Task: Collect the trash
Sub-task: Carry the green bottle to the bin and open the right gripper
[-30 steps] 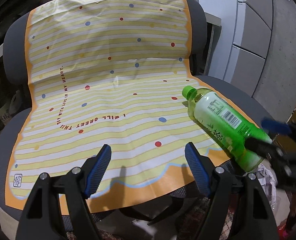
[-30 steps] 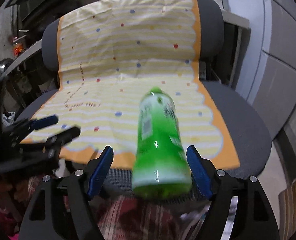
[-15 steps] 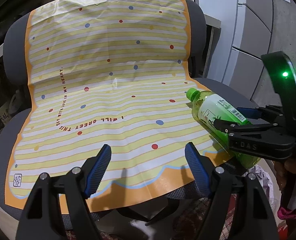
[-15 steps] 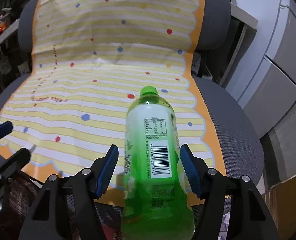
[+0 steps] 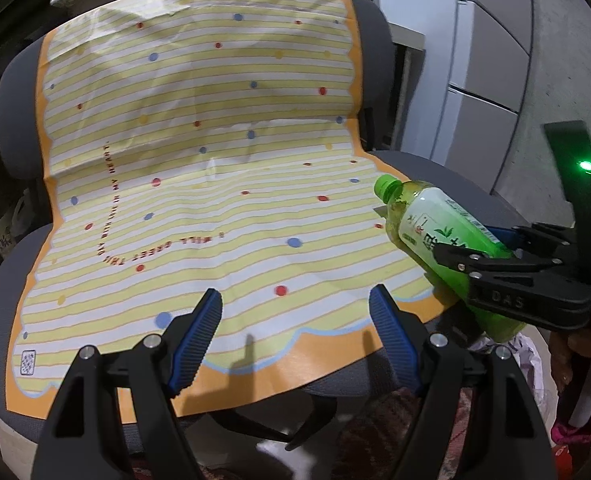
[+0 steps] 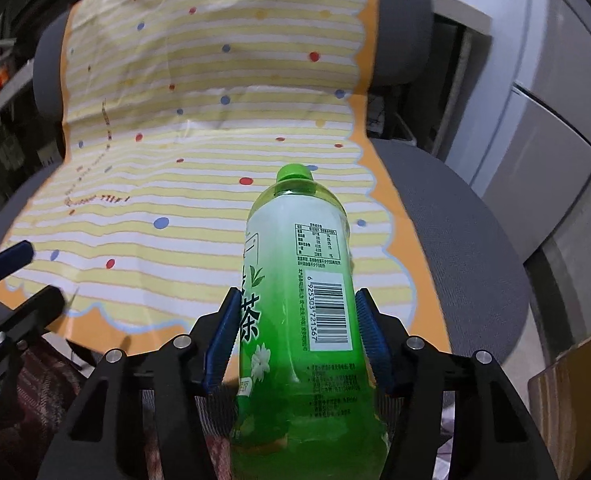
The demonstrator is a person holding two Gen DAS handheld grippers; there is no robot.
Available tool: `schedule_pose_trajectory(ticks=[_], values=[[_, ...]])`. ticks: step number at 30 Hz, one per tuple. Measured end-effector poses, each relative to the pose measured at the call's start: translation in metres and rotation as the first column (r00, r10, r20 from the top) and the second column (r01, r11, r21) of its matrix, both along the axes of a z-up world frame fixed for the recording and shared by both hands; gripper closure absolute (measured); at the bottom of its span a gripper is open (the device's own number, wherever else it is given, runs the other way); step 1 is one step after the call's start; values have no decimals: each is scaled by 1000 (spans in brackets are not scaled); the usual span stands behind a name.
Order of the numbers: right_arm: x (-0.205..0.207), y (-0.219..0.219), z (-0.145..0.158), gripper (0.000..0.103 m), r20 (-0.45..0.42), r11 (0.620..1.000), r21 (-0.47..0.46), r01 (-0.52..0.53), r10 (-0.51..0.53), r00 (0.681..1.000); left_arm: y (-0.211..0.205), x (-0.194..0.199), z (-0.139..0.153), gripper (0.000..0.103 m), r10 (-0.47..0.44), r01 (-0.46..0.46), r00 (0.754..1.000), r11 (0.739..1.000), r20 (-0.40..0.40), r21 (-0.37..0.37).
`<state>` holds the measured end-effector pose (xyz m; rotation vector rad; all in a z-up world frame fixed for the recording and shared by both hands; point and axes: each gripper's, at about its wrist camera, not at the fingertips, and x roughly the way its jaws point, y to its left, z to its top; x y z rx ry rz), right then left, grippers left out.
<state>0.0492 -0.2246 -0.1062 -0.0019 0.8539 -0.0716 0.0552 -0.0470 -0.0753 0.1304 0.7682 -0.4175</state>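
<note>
one green bottle [image 6: 295,300]. one grey chair [image 5: 447,176]. one striped yellow cloth [image 5: 199,152] draped over it. two grippers: the left gripper [image 5: 295,320] and the right gripper [image 6: 293,334], each with two blue-padded fingers.

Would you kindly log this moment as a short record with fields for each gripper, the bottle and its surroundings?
right gripper: jaws closed on the bottle's lower body
left gripper: jaws open, holding nothing, over the front edge of the cloth
bottle: green, capped, barcode label facing up, cap pointing toward the backrest
cloth: yellow striped with dots, draped over seat and backrest
chair: grey, bare at the seat's right side
</note>
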Motion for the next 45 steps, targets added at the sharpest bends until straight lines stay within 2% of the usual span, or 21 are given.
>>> schedule_pose_trajectory(ticks=[10,14,19,26,30,33,39,45], values=[[-72,-41,15,45,95,990,96,101,-110,989,-58,-24,1,29,-150,150,989,989,-5,-6],[-111,-59,28,45,149,979,135,153,-172,974,-90,-41,4,29,-255,255,967,967,-5,-8],[-164,-83,36,45,198,954,134,267,-290,936,-123,-59,13,29,-354,354,935,935,12,-34],[-202,-109,22,43,219,902,130,412,-432,875,-150,-75,15,29,-423,423,906,905,12,-44],[-198,-117,-6,27,161,893,98,439,-450,879,-156,-80,11,29,-430,429,903,902,-6,-37],[-200,-119,-16,27,146,887,84,455,-462,875,-156,-83,9,29,-432,432,902,902,-6,-17],[-212,-124,-10,27,155,890,102,445,-456,876,-154,-83,6,29,-426,426,904,905,-13,-5],[-211,-119,-4,27,105,904,141,404,-420,901,-152,-87,7,27,-434,434,901,901,-28,15]])
